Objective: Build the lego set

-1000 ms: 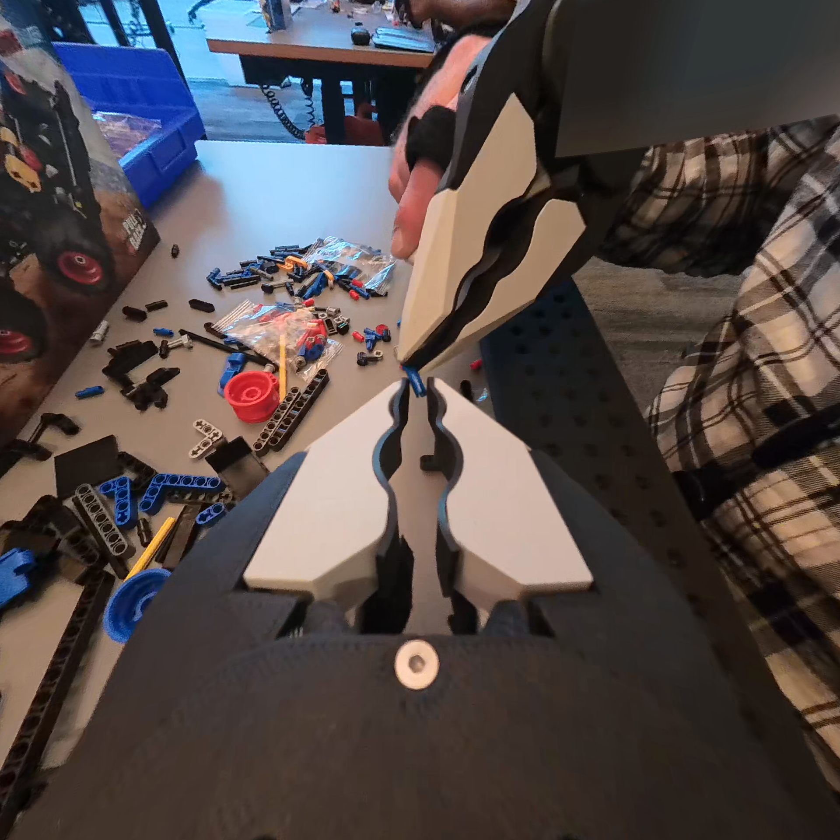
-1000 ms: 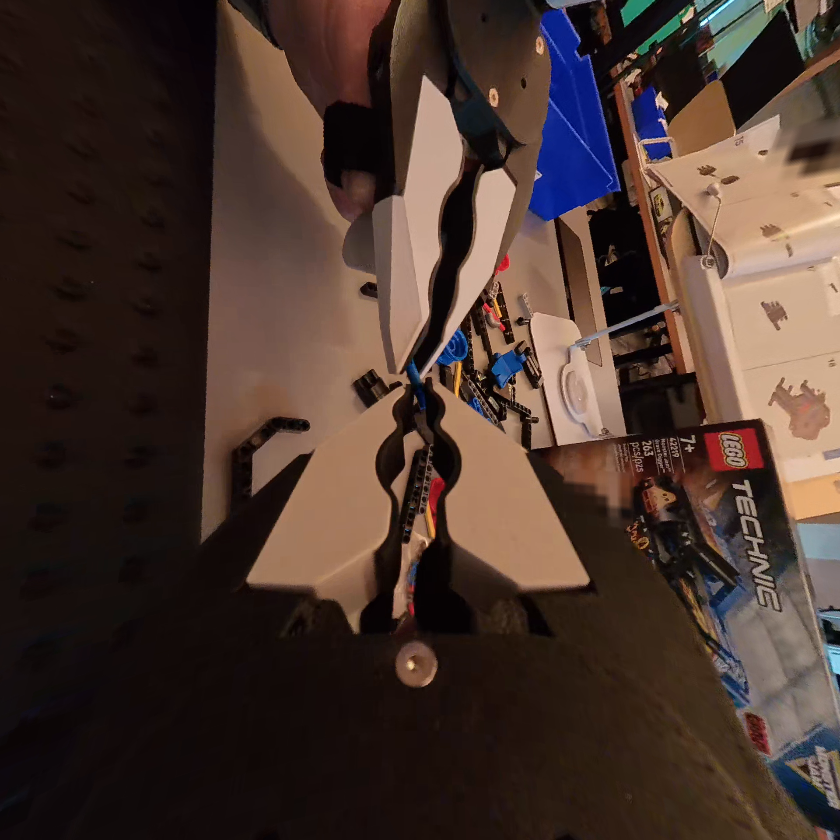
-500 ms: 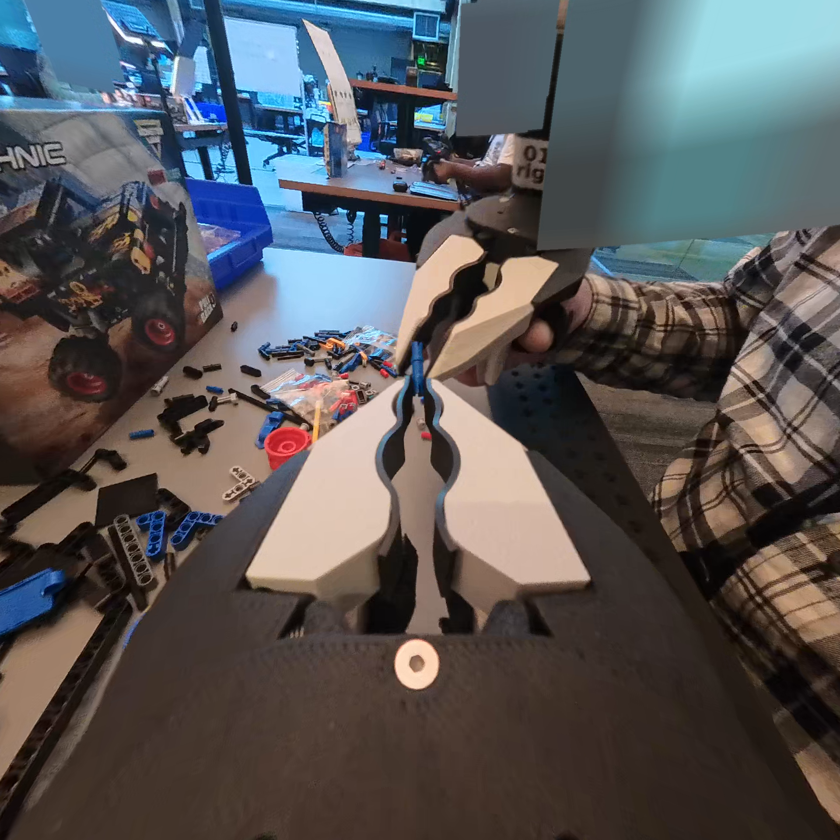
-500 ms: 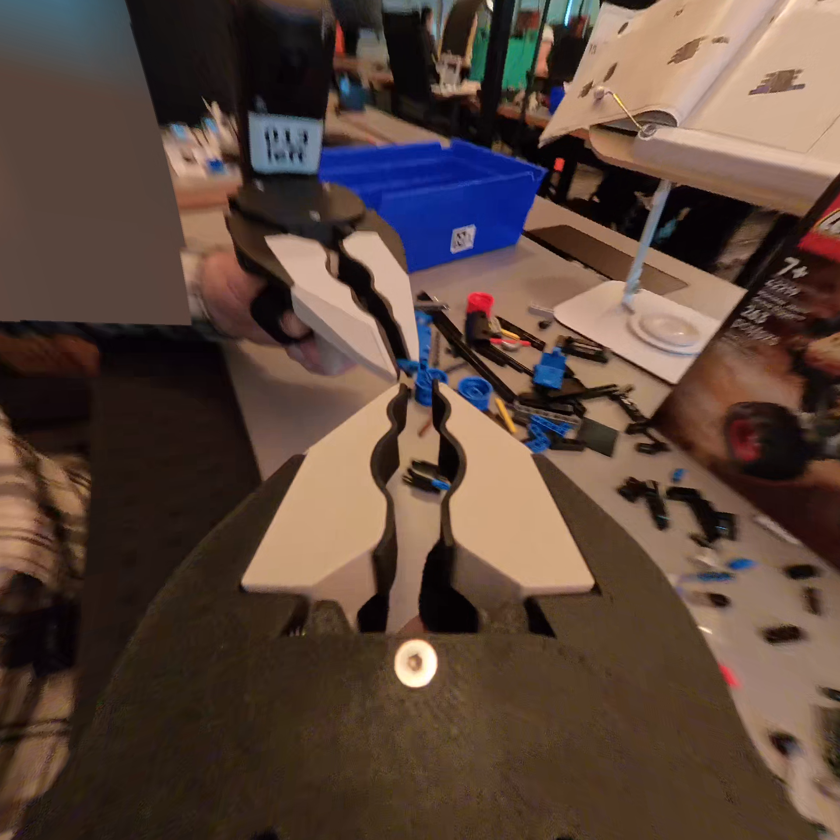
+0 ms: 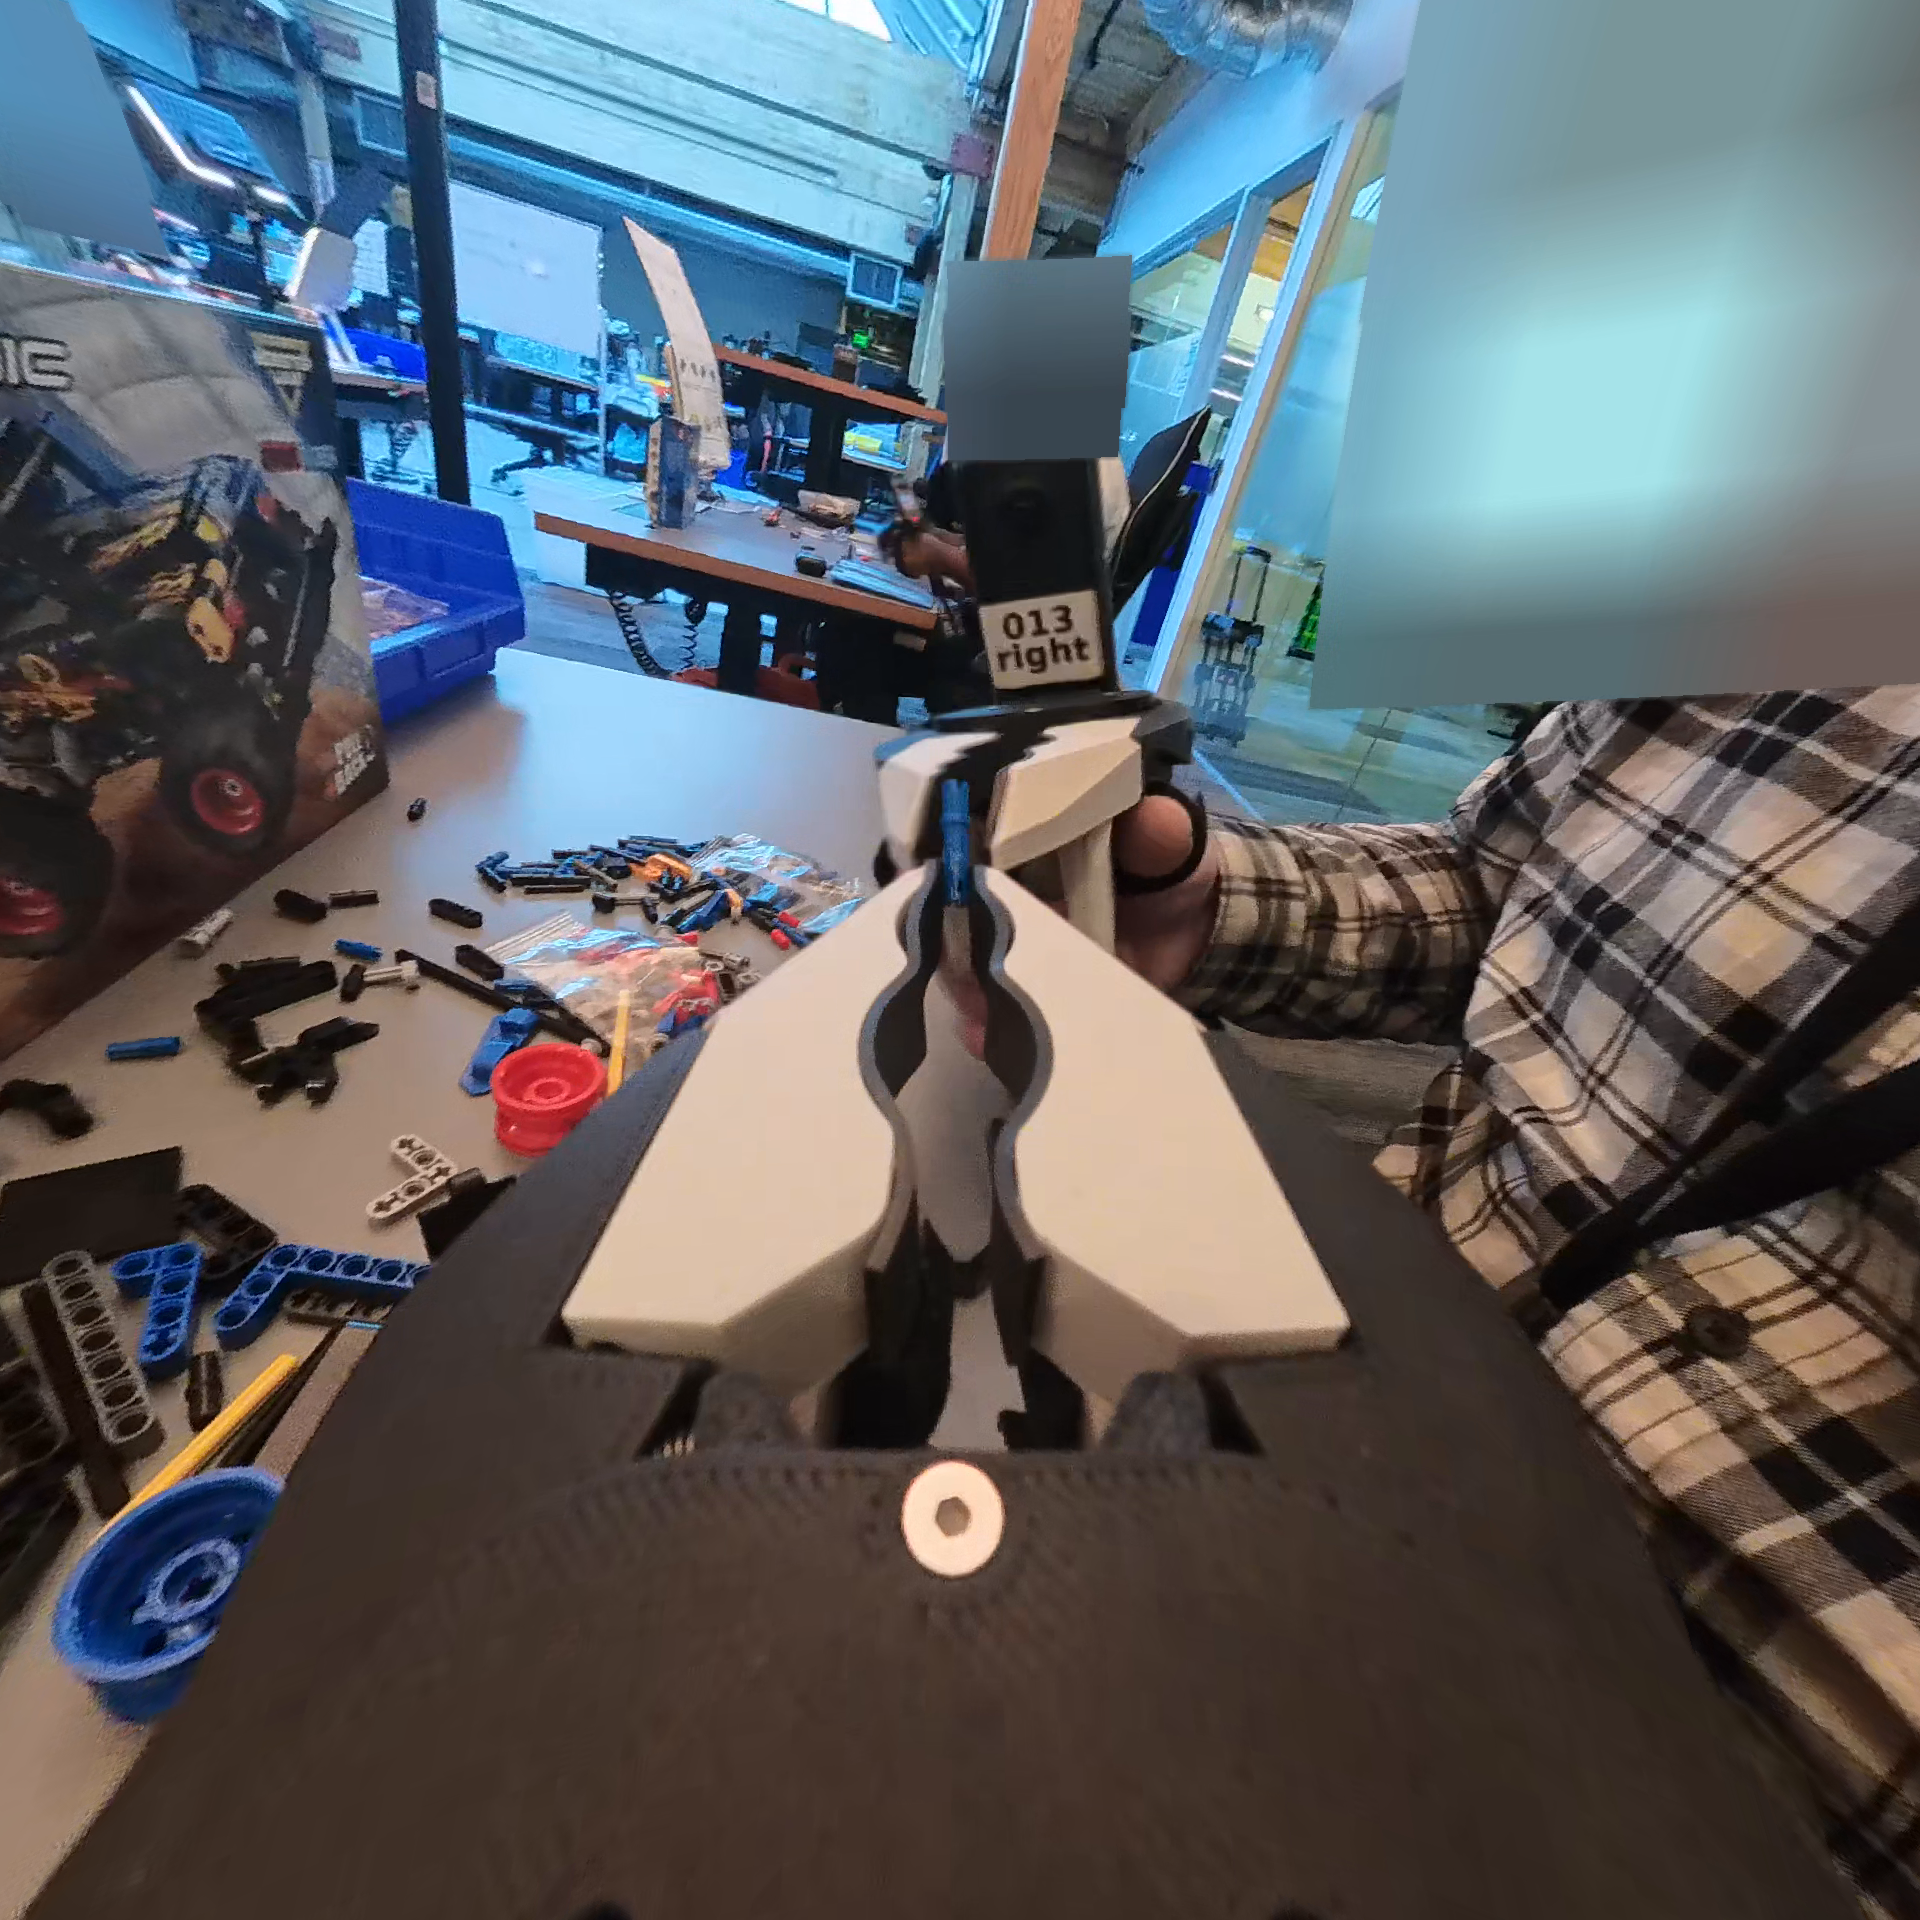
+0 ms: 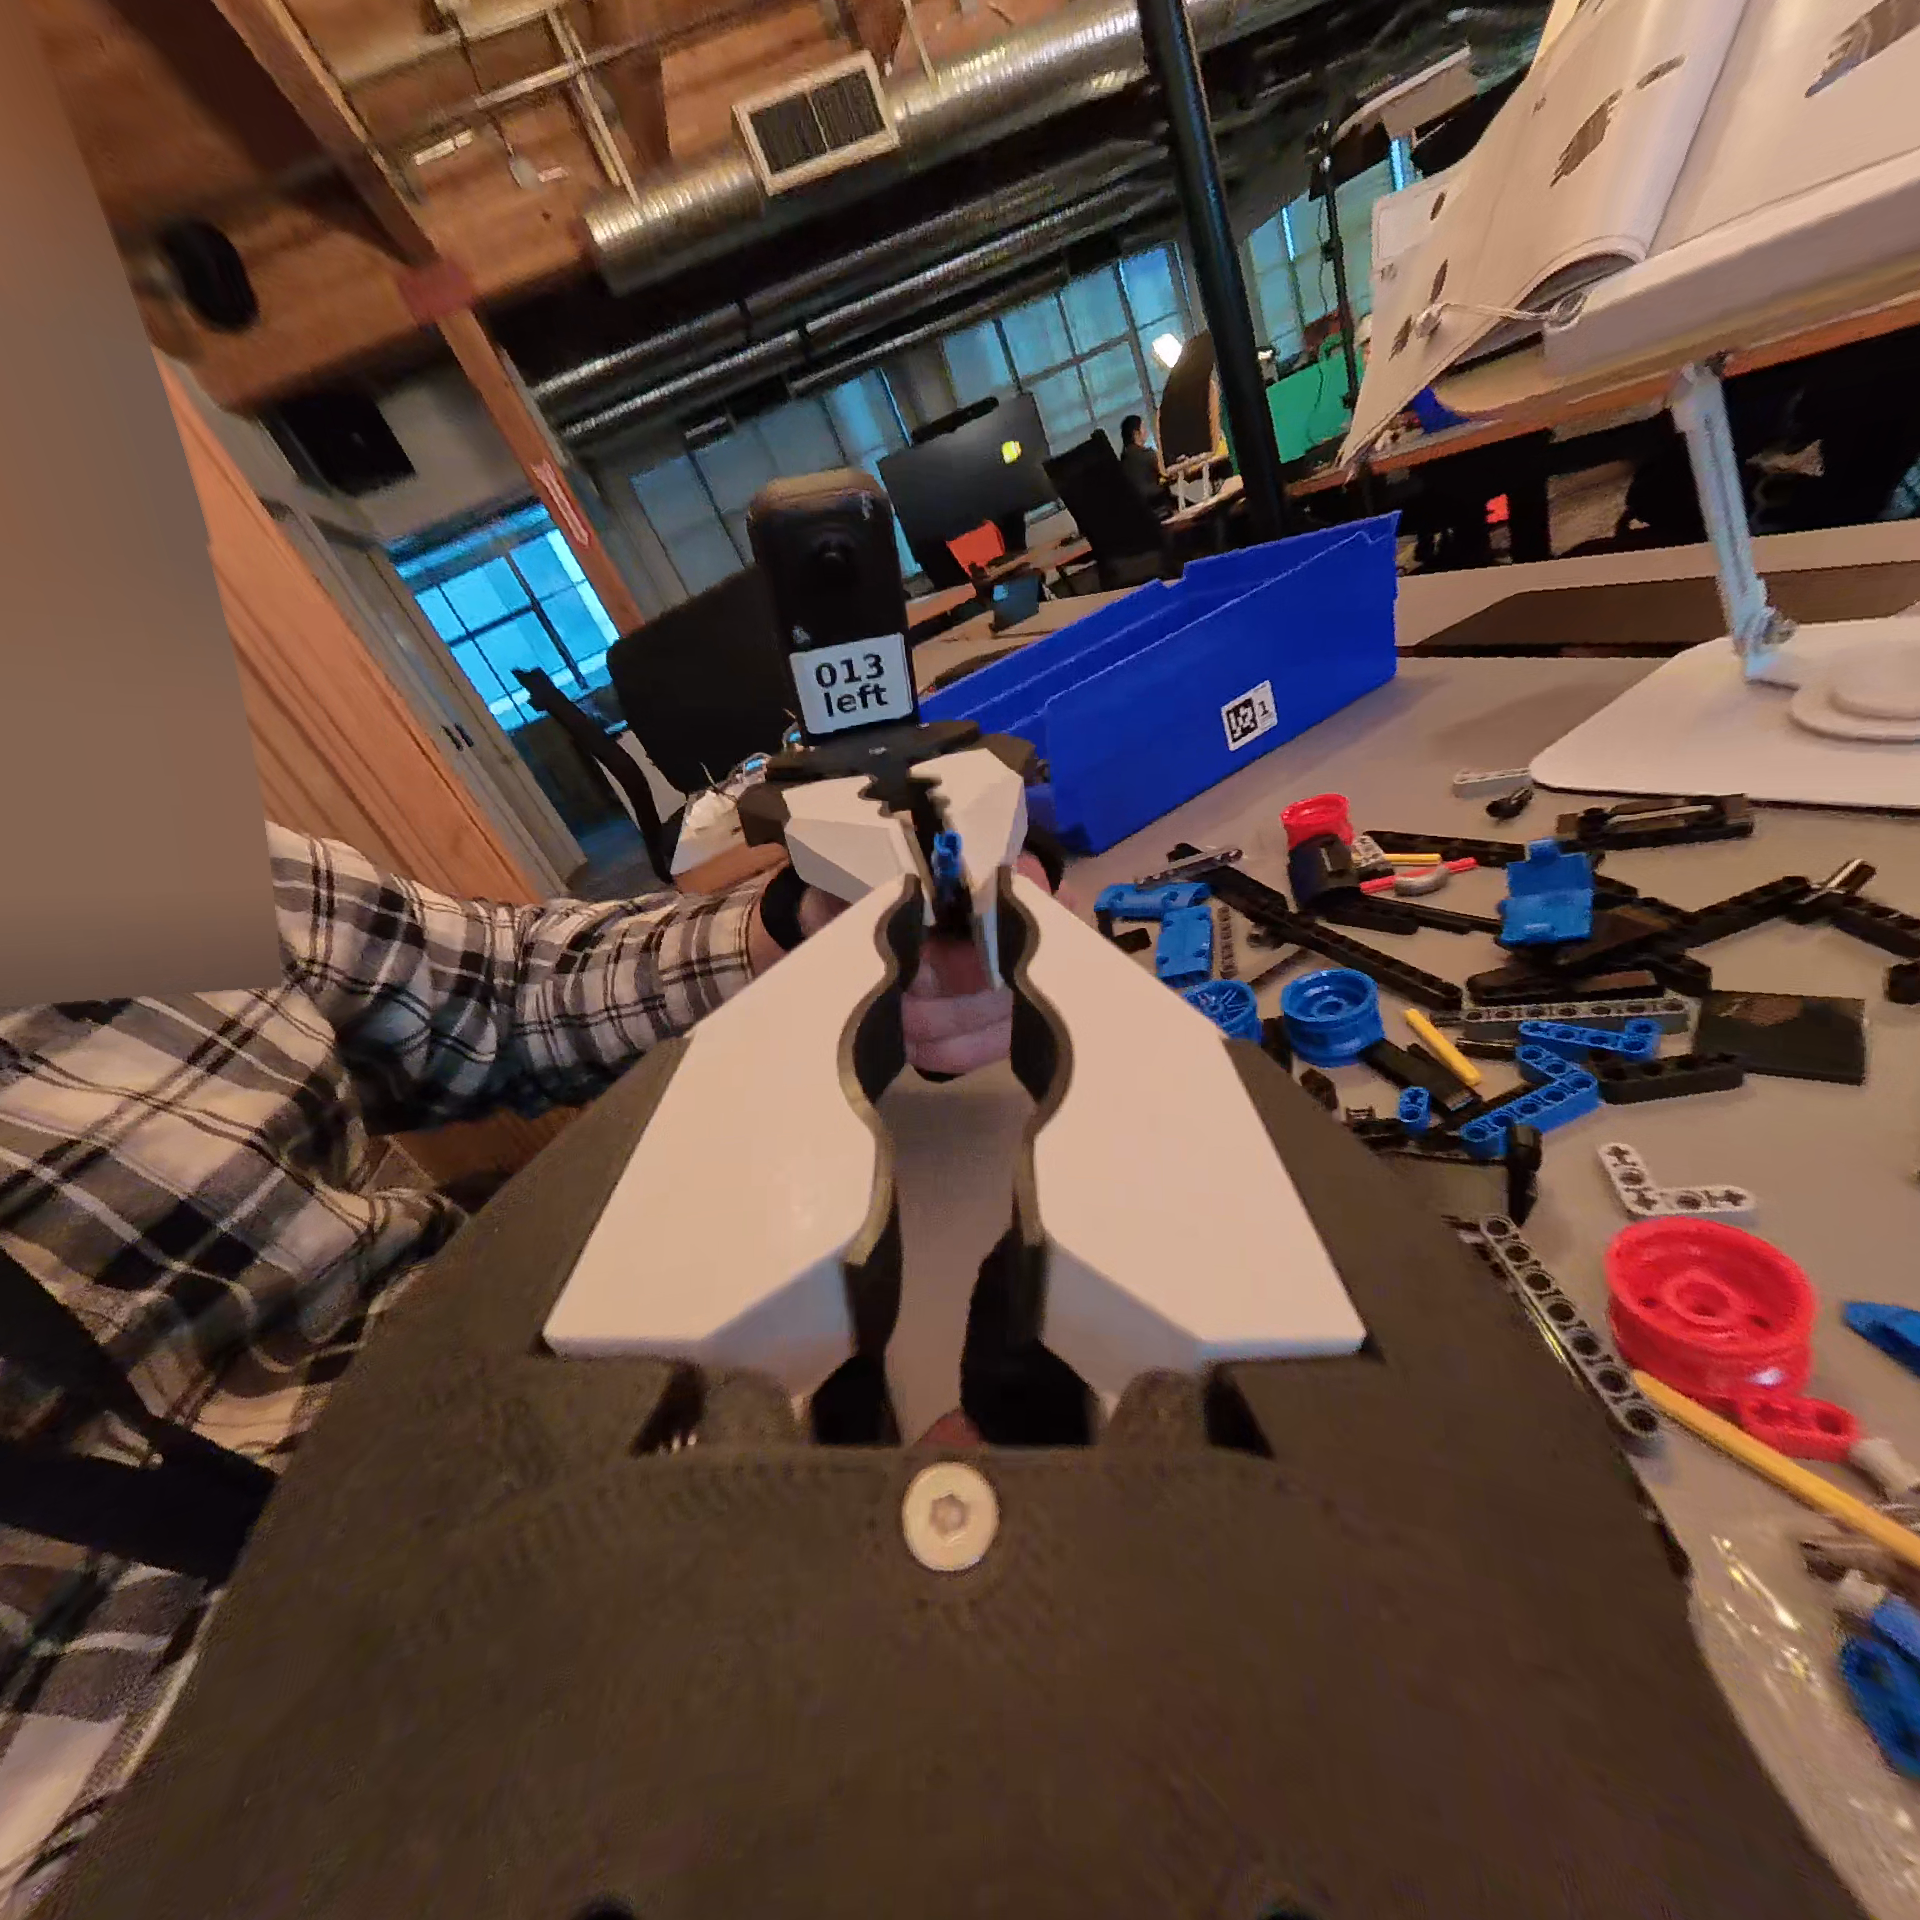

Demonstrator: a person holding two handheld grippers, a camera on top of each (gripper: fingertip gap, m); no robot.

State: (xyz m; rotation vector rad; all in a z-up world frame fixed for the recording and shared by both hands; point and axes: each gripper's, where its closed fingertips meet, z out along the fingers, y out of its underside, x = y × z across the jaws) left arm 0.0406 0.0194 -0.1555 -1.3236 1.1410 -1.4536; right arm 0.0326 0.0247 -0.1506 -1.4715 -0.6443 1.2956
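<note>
Above the table [image 5: 644, 727], the left gripper [image 5: 954, 896] meets the right gripper [image 5: 958, 790] tip to tip, both pinching one small blue pin [image 5: 954, 844] between nearly closed jaws. The pin stands roughly upright in the left wrist view, its long axis running from one pair of tips to the other. From the right wrist view, the right gripper [image 6: 948, 900] pinches the pin [image 6: 943, 854] opposite the left gripper [image 6: 940, 831]. Beyond, loose parts [image 6: 1538, 997] lie scattered before a blue bin [image 6: 1195, 665]; a red wheel [image 5: 548, 1093] sits left, near the box [image 5: 156, 623].
</note>
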